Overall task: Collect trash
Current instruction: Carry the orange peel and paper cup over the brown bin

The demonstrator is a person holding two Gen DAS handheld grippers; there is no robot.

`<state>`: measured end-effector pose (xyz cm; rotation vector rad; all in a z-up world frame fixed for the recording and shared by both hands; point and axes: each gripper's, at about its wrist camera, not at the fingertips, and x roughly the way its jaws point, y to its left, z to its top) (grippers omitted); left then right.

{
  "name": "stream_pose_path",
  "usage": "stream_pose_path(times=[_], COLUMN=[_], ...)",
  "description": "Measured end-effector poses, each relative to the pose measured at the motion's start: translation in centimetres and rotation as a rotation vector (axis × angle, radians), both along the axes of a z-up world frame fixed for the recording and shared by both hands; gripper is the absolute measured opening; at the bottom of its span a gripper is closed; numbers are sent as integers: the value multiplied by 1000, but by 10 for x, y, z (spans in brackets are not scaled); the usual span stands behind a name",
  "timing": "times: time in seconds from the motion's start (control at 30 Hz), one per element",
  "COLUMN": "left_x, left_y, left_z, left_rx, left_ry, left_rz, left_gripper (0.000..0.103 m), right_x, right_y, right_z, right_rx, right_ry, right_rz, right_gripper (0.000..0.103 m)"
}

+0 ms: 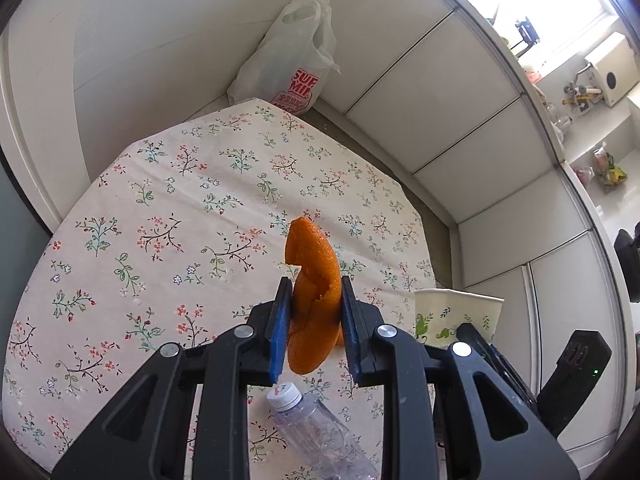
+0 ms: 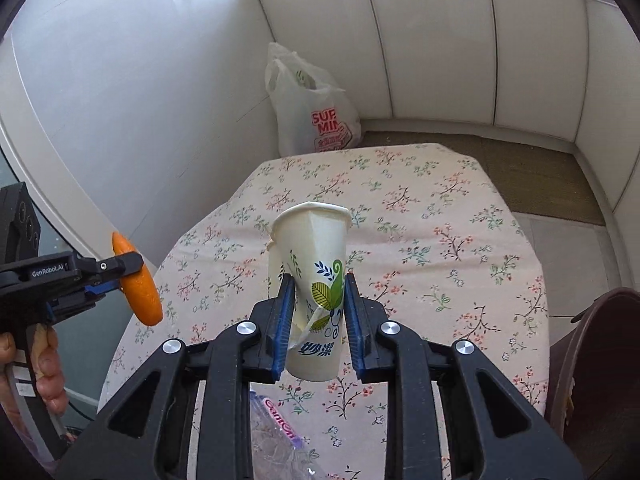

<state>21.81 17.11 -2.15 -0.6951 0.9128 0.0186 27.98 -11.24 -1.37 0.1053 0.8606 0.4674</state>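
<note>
Left wrist view shows the left gripper [image 1: 313, 312] pinching an orange peel [image 1: 310, 280] at frame center; the right gripper [image 2: 317, 312] squeezes a crumpled paper cup [image 2: 314, 276] above the floral tablecloth [image 2: 440, 240].

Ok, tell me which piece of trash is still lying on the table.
The plastic bottle, lying on its side on the floral tablecloth; the orange peel and paper cup are held up in grippers.

Home balcony nook, floral tablecloth [image 2: 420, 216], supermarket bag [image 2: 316, 116], panelled walls [image 2: 432, 40]

Table's far half [image 2: 420, 208] clear; bottle [image 1: 320, 436] lies near edge
</note>
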Motion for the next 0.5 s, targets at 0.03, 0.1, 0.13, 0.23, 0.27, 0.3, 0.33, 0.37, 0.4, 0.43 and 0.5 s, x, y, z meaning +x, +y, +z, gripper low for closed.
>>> stream_pose_path(times=[0.03, 0.1, 0.13, 0.23, 0.27, 0.3, 0.33, 0.37, 0.4, 0.43, 0.5], left_x=[1, 2, 2, 3, 4, 5, 5, 6, 6, 7, 8], left_y=[-3, -9, -13, -26, -31, -35, -40, -45, -50, -55, -66], left_z=[1, 4, 6, 13, 15, 17, 19, 21, 22, 24, 27], left_rx=[2, 16, 29, 72, 85, 99, 116, 129, 140, 152, 176], left_ry=[-4, -18, -26, -60, -70, -78, -88, -97, -106, -115, -136], left_rz=[-2, -4, -6, -15, -20, -25, -29, -32, -36, -40, -50], left_gripper=[24, 24, 24, 24, 24, 24, 24, 24, 24, 24, 24], right_x=[-1, -2, -3, -8, -10, -13, -15, -17, -19, -20, -24], right_y=[-4, -12, -16, -27, -30, -33, -35, -39, -42, -44, -50], right_z=[2, 6, 8, 16, 18, 21, 22, 25, 27, 28, 30], right_rx=[4, 5, 5, -6, -14, -19, -25, -27, -28, -32, -45], right_ry=[-8, -31, -41, -79, -93, -104, -114, -125, -133, -139, -157], right_rz=[-17, -53, -68, -113, -127, -137, -147, -158, -166, -174, -193], right_gripper=[23, 23, 23, 23, 23, 23, 23, 23, 23, 23, 23])
